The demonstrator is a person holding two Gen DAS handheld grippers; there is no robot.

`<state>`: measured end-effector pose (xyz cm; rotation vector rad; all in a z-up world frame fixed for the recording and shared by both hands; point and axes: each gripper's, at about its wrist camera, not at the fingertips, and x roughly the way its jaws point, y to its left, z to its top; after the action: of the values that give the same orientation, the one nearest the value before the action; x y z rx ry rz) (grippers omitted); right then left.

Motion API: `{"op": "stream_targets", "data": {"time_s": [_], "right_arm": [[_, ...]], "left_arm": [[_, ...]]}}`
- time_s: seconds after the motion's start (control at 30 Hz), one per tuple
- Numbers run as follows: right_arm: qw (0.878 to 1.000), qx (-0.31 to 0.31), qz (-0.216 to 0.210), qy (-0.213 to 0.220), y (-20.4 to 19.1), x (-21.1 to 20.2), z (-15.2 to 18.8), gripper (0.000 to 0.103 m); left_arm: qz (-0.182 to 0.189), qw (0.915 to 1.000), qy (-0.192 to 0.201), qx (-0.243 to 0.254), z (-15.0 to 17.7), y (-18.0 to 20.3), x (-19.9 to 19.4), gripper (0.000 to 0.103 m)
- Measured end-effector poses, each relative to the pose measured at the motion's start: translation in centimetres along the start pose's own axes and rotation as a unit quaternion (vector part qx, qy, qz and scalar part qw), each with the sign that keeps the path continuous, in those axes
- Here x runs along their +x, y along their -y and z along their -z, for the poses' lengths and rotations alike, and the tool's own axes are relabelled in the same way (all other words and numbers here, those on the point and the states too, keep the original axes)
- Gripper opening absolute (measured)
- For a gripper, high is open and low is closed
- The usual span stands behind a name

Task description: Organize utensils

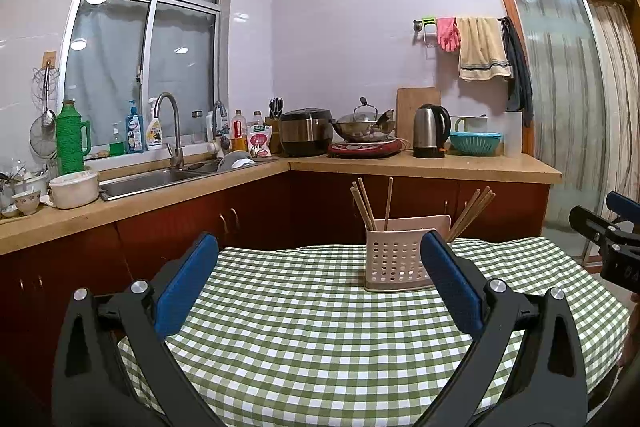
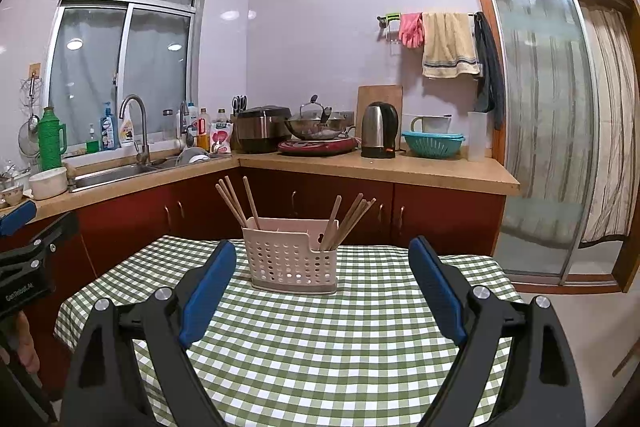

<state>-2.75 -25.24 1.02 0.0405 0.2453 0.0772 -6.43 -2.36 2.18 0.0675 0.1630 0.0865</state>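
Observation:
A pale pink perforated utensil holder (image 1: 394,259) stands on the far part of the green checked table (image 1: 304,327); it also shows in the right wrist view (image 2: 290,257). Wooden chopsticks (image 1: 366,203) stand in its left compartment, and more chopsticks (image 1: 472,211) lean out on the right, also seen in the right wrist view (image 2: 348,221). My left gripper (image 1: 320,247) is open and empty, short of the holder. My right gripper (image 2: 322,253) is open and empty, also short of it.
The table's far edge (image 2: 360,247) faces dark red cabinets (image 2: 440,215). A counter (image 1: 420,165) behind holds a kettle (image 1: 430,131), a wok, a rice cooker and a sink (image 1: 156,181). A glass sliding door (image 2: 548,131) is at the right.

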Motion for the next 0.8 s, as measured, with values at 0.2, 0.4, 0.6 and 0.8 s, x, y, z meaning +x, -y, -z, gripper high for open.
{"op": "stream_targets", "data": {"time_s": [0.2, 0.4, 0.6, 0.8], "right_arm": [[1.000, 0.001, 0.001, 0.004, 0.07, -0.35, 0.13, 0.085], [1.000, 0.001, 0.000, 0.004, 0.17, -0.44, 0.16, 0.085], [1.000, 0.000, 0.001, 0.005, 0.16, -0.39, 0.15, 0.085], [1.000, 0.002, 0.002, 0.005, 0.31, -0.66, 0.07, 0.085]], "left_arm": [[0.001, 1.0000, -0.001, 0.000, 0.27, 0.04, -0.44, 0.099], [-0.001, 1.0000, -0.001, -0.004, 0.21, 0.02, -0.47, 0.099], [-0.001, 1.0000, -0.001, -0.003, 0.20, -0.03, -0.46, 0.099], [-0.001, 1.0000, -0.002, -0.003, 0.16, -0.13, -0.45, 0.099]]}}
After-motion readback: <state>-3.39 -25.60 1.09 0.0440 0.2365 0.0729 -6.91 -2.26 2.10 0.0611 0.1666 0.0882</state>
